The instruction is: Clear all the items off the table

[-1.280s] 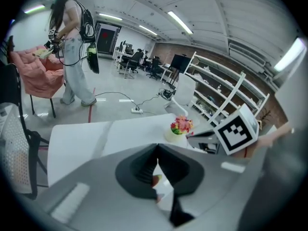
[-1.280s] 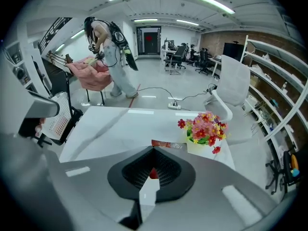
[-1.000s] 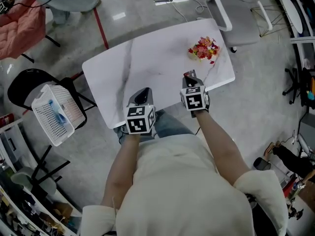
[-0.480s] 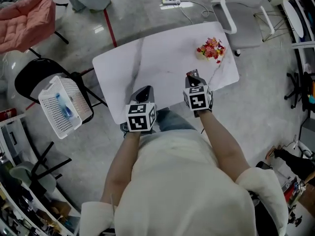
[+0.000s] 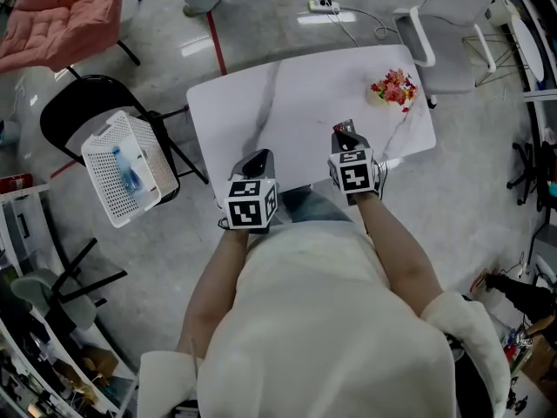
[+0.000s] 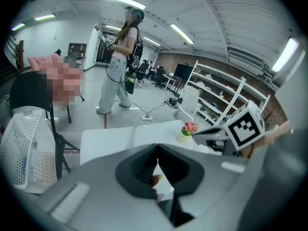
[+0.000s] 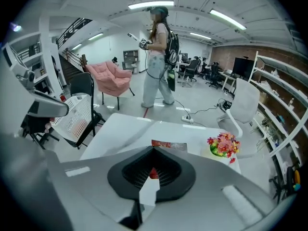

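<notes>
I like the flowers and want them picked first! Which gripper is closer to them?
Right. The right gripper is at the near table edge, the flowers just beyond it by the far corner. The left gripper sits farther off to the side.

A pot of plastic flowers is sitting on the white marbled table's far right corner, with a red foil packet lying nearer its front edge. Left of the table, a white mesh plastic basket is resting on a black chair.

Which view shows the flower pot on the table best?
The right gripper view: the flower pot is largest and unobstructed, blooms and pot visible. The head view shows it small from above, near the far corner of the table; the left gripper view shows it tiny and distant.
</notes>
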Available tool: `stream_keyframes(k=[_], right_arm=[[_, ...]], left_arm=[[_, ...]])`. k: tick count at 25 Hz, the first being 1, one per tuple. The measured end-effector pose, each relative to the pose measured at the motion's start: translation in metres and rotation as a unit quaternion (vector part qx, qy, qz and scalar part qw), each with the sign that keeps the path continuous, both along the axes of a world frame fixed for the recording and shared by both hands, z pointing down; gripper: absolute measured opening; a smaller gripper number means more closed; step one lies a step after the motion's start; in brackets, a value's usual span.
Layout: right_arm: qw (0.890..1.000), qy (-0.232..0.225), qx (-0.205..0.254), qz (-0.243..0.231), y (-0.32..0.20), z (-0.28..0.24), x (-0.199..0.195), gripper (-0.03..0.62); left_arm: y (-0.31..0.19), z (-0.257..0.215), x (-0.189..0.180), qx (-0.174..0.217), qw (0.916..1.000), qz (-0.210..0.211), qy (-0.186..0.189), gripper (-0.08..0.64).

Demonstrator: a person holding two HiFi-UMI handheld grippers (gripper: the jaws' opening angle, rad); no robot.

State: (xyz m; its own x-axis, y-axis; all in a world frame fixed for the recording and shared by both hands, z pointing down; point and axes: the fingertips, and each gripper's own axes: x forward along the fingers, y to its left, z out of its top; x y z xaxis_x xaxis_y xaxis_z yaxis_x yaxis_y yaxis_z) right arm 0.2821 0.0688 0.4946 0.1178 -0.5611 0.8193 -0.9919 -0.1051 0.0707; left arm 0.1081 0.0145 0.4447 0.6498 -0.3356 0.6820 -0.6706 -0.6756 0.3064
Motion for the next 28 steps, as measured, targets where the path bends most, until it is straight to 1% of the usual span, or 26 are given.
stream_keyframes(k=[8,17,23,28], right_arm=[[0.999,0.000,0.004,-0.047,-0.022,-0.008,-0.061,-0.002],[0.995,-0.003,0.009,-0.098,-0.059,-0.013,-0.129,-0.002],[0.990,-0.005,0.015,-0.138,-0.084,-0.017,-0.176,-0.002],[0.986,-0.004,0.017,-0.166,-0.100,-0.020,-0.204,-0.002]], left_arm=[[-0.016,-0.008,-0.056,0.007,0.9995,-0.030,0.000,0.009],[-0.038,-0.015,-0.125,0.015,0.9968,-0.078,0.001,0.009],[-0.048,-0.017,-0.167,0.017,0.9936,-0.112,0.001,0.009],[-0.053,-0.016,-0.196,0.016,0.9904,-0.137,0.001,0.009]])
